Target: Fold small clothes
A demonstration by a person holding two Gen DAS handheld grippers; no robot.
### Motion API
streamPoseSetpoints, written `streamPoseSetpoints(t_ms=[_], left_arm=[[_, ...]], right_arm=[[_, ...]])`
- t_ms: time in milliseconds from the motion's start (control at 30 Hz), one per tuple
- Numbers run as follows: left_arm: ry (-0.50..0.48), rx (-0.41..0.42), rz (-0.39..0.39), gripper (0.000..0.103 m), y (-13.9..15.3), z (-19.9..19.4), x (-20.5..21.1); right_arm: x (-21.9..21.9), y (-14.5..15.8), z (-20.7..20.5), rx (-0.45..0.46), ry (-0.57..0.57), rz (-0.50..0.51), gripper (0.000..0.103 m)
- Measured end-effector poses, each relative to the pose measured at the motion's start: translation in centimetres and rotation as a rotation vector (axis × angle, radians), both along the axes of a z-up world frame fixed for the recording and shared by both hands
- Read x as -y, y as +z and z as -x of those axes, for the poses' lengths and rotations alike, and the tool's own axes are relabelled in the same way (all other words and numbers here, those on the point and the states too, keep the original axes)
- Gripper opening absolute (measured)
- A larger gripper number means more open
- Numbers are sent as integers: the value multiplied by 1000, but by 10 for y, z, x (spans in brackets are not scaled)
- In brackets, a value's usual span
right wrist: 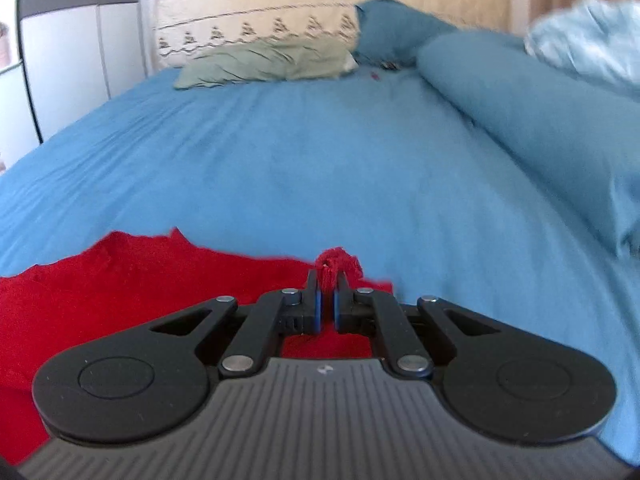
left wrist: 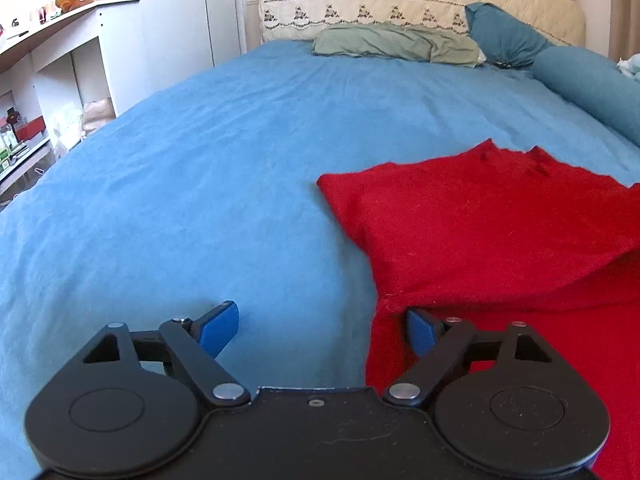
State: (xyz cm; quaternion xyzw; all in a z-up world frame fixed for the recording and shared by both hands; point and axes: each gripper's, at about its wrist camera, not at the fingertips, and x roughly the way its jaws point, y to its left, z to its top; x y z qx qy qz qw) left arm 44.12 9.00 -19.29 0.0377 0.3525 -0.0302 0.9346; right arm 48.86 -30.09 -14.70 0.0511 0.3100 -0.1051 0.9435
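Left gripper [left wrist: 322, 328] spread wide, one pad over the red garment's [left wrist: 488, 220] edge, contact unclear. Right gripper [right wrist: 327, 296] clamped on a bunched corner. One garment lies on the blue bedsheet [left wrist: 200, 160]; beyond it one green pillow [left wrist: 396, 42].

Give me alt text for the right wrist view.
The right gripper is shut on a bunched corner of a red garment lying on a blue bedsheet. A green pillow lies at the headboard.
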Motion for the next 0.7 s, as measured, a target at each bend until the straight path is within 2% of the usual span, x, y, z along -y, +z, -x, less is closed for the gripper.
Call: streamPoseSetpoints(t_ms=[100,233,267,333,367,400,433,500,633,700], left_arm=[[10,-4,0,88,-1,3,-4],[14,-7,-4,88,-1,7,-6],[13,-7,-7,88,-1,8,-4],[13,-10,-4,88,1,10,-4],[13,-12,-1,88,2,11,-4],[12,-12,0,88,2,11,-5],[12,-11,-1,88,2,12,-5],[13,-7,0,88,1,13,-5],[15,-6,-2,87,1,13,-4],[13,-10,-4,87,2,13,-3]], right_arm=[[11,-16,10,-8,-9,-56,21],[12,-46,21,-78,23,-21,23],[13,-50,24,-91,22,-18,29],[21,-53,31,-80,2,-25,52],[23,-52,35,-71,-13,-16,87],[22,-49,41,-60,-40,9,103],[19,-46,47,-24,-38,28,103],[15,-40,58,54,39,32,103],[3,-42,53,63,113,-2,103],[-3,-49,47,34,122,-21,103]])
